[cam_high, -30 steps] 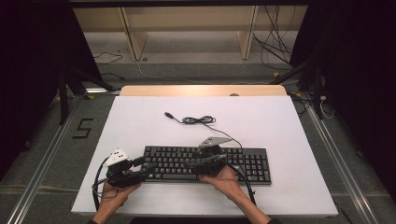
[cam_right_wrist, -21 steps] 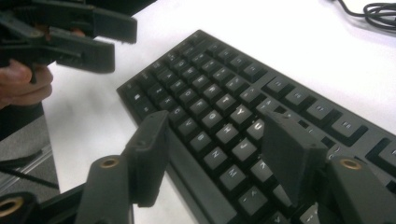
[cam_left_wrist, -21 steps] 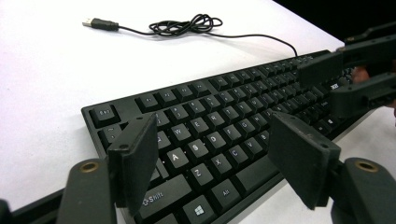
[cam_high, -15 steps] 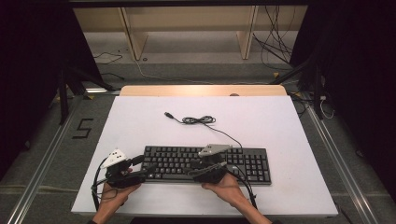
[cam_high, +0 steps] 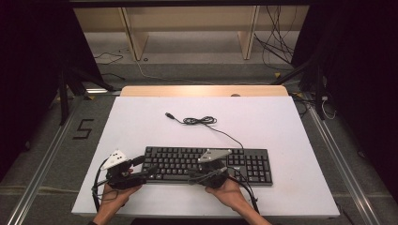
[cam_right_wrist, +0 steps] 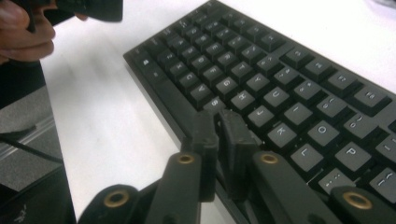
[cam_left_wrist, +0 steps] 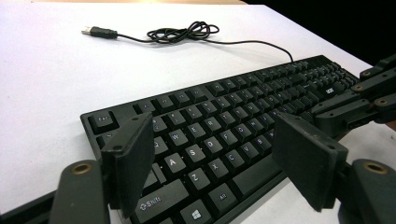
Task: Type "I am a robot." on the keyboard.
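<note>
One black keyboard (cam_high: 206, 164) lies between two grippers: left gripper (cam_high: 146, 168) jaws apart, right gripper (cam_high: 193, 177) jaws just closed, empty.

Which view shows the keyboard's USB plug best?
The left gripper view: the USB plug lies sharp and unblocked on the table. The high view shows it small; the right gripper view looks at the keys.

White table (cam_high: 141, 122), black keyboard (cam_high: 253, 164), coiled cable (cam_high: 199, 121)

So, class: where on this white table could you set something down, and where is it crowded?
Free: the wide strips left and right of the coiled cable, behind the keyboard. Crowded: the near edge, where the left gripper and right gripper meet the keyboard.
</note>
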Available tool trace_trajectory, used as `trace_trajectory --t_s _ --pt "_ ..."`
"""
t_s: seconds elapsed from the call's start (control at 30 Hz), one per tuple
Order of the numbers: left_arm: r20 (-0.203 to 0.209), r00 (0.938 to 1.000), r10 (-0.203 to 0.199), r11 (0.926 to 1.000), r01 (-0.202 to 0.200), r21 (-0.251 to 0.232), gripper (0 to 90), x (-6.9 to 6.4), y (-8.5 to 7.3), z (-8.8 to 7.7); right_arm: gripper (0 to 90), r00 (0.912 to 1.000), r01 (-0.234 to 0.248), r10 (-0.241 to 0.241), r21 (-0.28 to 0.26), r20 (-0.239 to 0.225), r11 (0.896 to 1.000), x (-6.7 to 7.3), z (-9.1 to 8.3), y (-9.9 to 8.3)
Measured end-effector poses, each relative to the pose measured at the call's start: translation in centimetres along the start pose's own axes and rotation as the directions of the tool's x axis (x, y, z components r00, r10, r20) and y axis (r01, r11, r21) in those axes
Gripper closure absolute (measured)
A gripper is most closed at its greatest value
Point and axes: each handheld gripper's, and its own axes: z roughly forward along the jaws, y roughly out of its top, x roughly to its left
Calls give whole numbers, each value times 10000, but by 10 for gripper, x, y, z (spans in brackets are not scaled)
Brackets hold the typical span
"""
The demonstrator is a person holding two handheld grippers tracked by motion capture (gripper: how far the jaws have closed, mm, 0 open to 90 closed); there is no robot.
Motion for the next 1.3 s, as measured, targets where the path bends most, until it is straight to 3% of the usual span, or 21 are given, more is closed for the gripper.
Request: trace_trajectory --t_s 0.6,1.3 --pt "68 9999 95 9999 -95 80 285 -2 0 1 900 9994 90 -110 635 326 9979 -1 12 -9" --pt "-69 9999 82 9999 -81 134 285 -1 0 2 900 9994 -6 -22 790 352 9969 0 16 -11"
